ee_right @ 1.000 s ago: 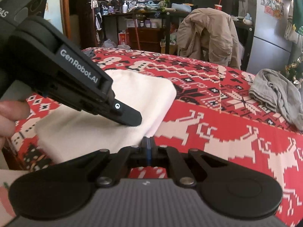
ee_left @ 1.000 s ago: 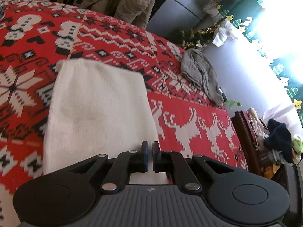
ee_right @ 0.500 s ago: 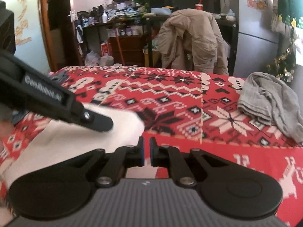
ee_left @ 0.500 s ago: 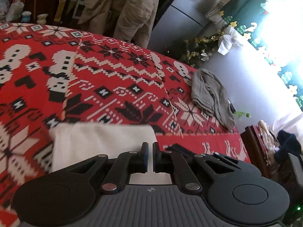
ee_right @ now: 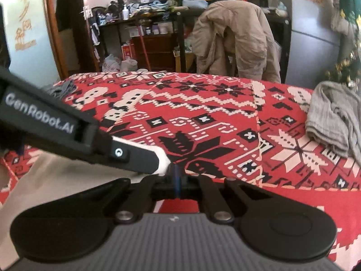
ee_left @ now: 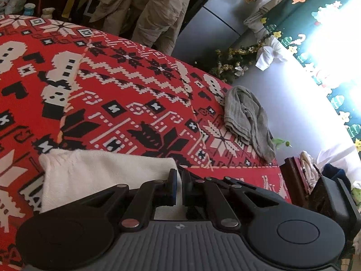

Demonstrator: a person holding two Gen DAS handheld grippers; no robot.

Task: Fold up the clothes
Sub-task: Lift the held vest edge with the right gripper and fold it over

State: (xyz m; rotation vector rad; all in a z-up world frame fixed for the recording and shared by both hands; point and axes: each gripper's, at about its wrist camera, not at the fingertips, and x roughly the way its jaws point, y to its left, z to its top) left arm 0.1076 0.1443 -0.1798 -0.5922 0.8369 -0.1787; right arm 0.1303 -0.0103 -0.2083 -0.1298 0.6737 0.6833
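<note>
A white knitted garment [ee_left: 101,171] lies folded on the red patterned tablecloth [ee_left: 135,90]. My left gripper [ee_left: 178,180] is shut on the garment's right end. In the right wrist view, white cloth [ee_right: 163,161] sticks out at the left gripper's tip [ee_right: 155,164]. The rest of the garment [ee_right: 56,180] spreads to the lower left. My right gripper [ee_right: 177,176] sits just right of that tip. Its jaws are closing, the blue pads meet, and I see nothing between them. A crumpled grey garment [ee_left: 246,117] [ee_right: 334,122] lies at the table's far right edge.
A beige jacket [ee_right: 234,40] hangs over a chair behind the table's far side. A grey fridge [ee_left: 214,29] and a small decorated tree [ee_left: 230,63] stand beyond the right corner. A dark wooden stand [ee_left: 293,174] with clothes sits low on the right.
Both grippers moved forward over the table. Much less white garment now shows ahead of the left gripper. The right jaws showed a slit half a second ago and now meet.
</note>
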